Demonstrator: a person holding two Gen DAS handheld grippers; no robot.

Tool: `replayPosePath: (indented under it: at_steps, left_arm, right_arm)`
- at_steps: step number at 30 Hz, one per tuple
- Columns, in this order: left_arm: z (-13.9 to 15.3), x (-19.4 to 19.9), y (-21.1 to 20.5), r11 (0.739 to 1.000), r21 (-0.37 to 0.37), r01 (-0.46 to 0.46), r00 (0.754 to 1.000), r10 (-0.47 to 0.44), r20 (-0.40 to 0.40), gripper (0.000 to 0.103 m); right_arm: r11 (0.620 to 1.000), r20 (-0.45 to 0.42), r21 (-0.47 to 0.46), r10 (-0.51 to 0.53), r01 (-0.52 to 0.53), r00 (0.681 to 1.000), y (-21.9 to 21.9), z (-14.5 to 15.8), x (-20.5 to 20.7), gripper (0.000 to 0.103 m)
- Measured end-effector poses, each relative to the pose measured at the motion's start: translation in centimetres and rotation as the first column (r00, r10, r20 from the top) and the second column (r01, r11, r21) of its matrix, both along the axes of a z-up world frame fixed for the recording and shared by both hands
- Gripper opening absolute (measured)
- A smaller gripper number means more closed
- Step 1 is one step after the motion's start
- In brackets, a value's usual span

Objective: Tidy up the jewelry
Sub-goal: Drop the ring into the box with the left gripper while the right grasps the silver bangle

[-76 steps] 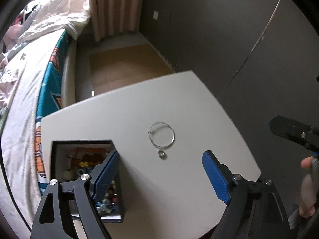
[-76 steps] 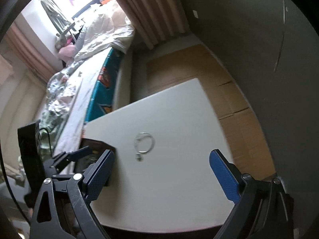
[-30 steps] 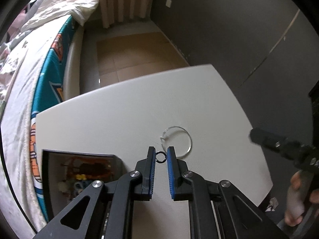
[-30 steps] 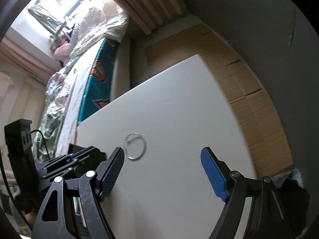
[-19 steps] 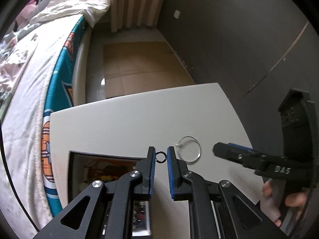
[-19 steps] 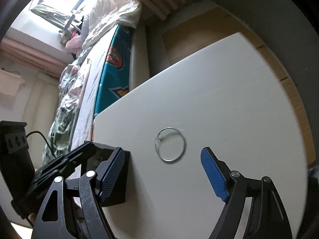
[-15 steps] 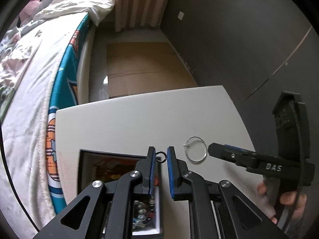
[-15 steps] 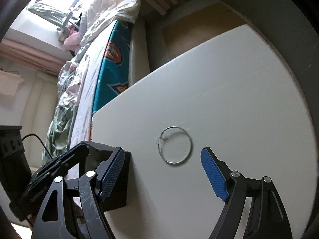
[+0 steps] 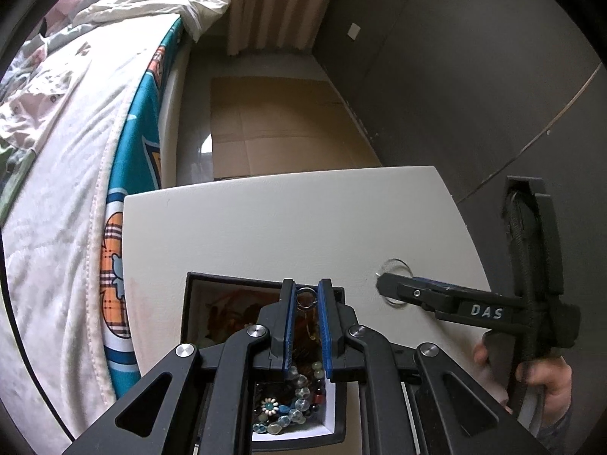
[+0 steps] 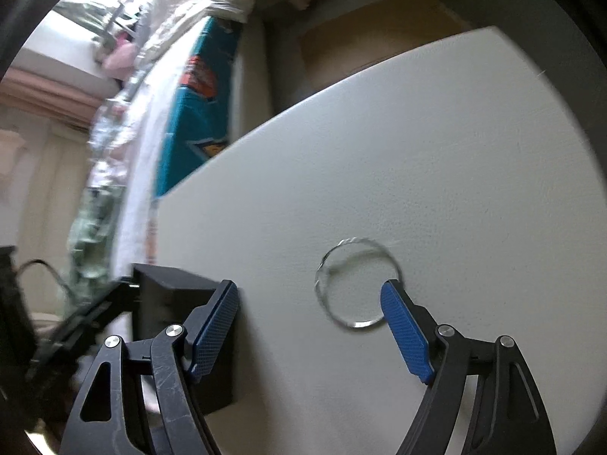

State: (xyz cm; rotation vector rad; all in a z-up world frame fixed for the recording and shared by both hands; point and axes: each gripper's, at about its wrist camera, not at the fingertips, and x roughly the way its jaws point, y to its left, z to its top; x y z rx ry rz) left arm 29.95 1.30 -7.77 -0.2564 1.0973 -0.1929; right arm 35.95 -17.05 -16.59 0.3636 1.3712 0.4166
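Note:
My left gripper (image 9: 305, 297) is shut on a small silver ring (image 9: 305, 298) and holds it above the open black jewelry box (image 9: 197, 314), which holds several beads. A thin silver bangle (image 10: 356, 284) lies on the white table (image 9: 288, 223). My right gripper (image 10: 309, 303) is open, low over the table, with its right finger at the bangle's near right edge. In the left wrist view the right gripper's finger (image 9: 394, 290) covers part of the bangle (image 9: 394, 265). The box (image 10: 178, 303) shows to the left in the right wrist view.
A bed (image 9: 76, 121) with a teal and white cover runs along the table's left side. Dark walls (image 9: 474, 94) stand to the right. Cardboard sheets (image 9: 280, 125) lie on the floor beyond the table's far edge.
My left gripper closed on the small ring, lifted it and carried it left over the box. My right gripper moved forward and down to the bangle, staying open.

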Motion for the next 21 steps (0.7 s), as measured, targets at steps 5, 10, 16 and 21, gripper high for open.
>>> replayPosePath:
  at_steps: [5,10,16,21]
  left_arm:
    - [-0.4,0.1,0.4,1.000,-0.011,-0.005,1.000,0.005,-0.011,0.012]
    - [-0.3,-0.1,0.6,1.000,-0.011,-0.002,1.000,0.002,-0.006,0.012]
    - [-0.7,-0.6,0.9,1.000,-0.002,-0.005,1.000,0.005,-0.019,0.012]
    - [-1.5,-0.8,1.4,1.000,0.001,-0.006,0.999,0.006,-0.050,0.012]
  right_arm:
    - [0.984,0.047,-0.178,-0.001,0.009,0.999,-0.4,0.4,-0.3,0.077]
    - [0.951,0.089,-0.310,0.043,-0.013,0.995,0.2,0.6,-0.6,0.041]
    - [0.922,0.114,-0.385,0.087,-0.036,0.990,1.8,0.7,-0.5,0.028]
    - [0.895,0.121,-0.444,0.120,-0.055,0.985,2.8,0.8,-0.9,0.005]
